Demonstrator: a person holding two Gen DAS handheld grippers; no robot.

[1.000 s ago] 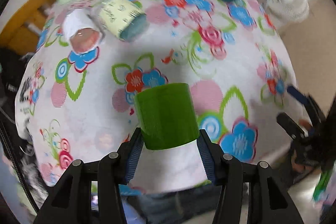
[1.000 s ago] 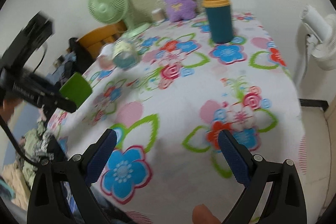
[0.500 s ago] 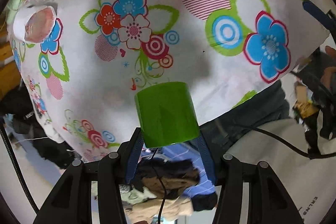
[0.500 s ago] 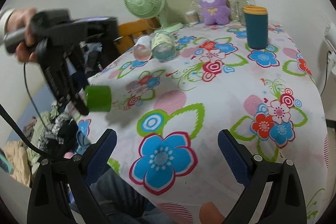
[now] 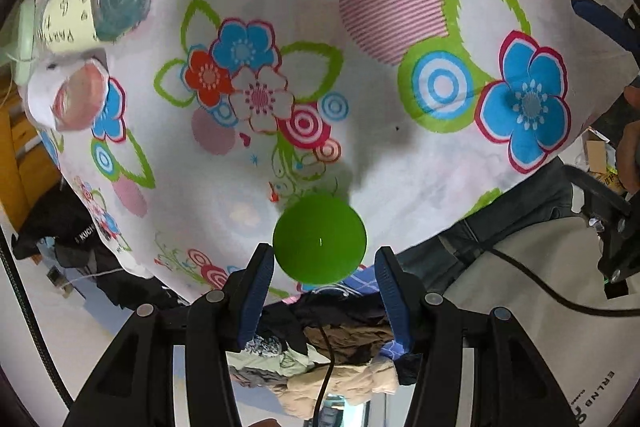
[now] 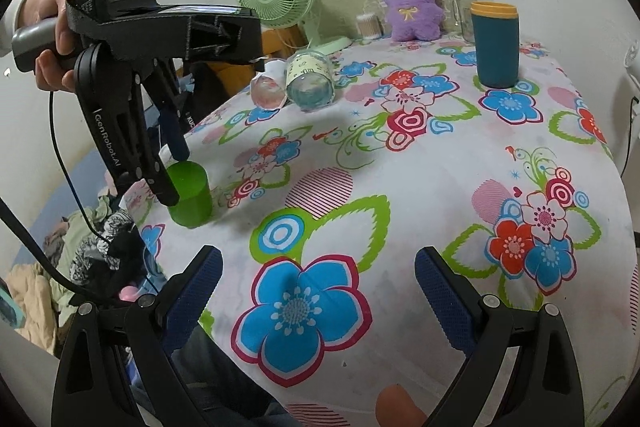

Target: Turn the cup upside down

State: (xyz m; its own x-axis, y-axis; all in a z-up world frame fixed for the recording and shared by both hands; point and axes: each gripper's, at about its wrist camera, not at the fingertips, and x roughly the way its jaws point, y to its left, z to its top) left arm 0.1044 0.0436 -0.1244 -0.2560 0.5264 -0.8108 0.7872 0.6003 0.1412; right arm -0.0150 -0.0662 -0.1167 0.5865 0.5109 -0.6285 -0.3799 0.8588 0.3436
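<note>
Both left gripper [image 5: 322,263] fingers [image 5: 256,279] flank the upturned green cup [image 5: 319,239].

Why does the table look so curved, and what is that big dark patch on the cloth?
Left wrist view: the fisheye lens bends the tablecloth; the grey patch is a shadow cast from above, near the green cup. Right wrist view: same bulge, sharp focus, soft even light, black vignette at the corners.

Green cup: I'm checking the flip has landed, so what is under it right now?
The green cup stands closed end up on the flowered tablecloth near its edge, between the left gripper's fingers. Its downward rim and inside are hidden.
</note>
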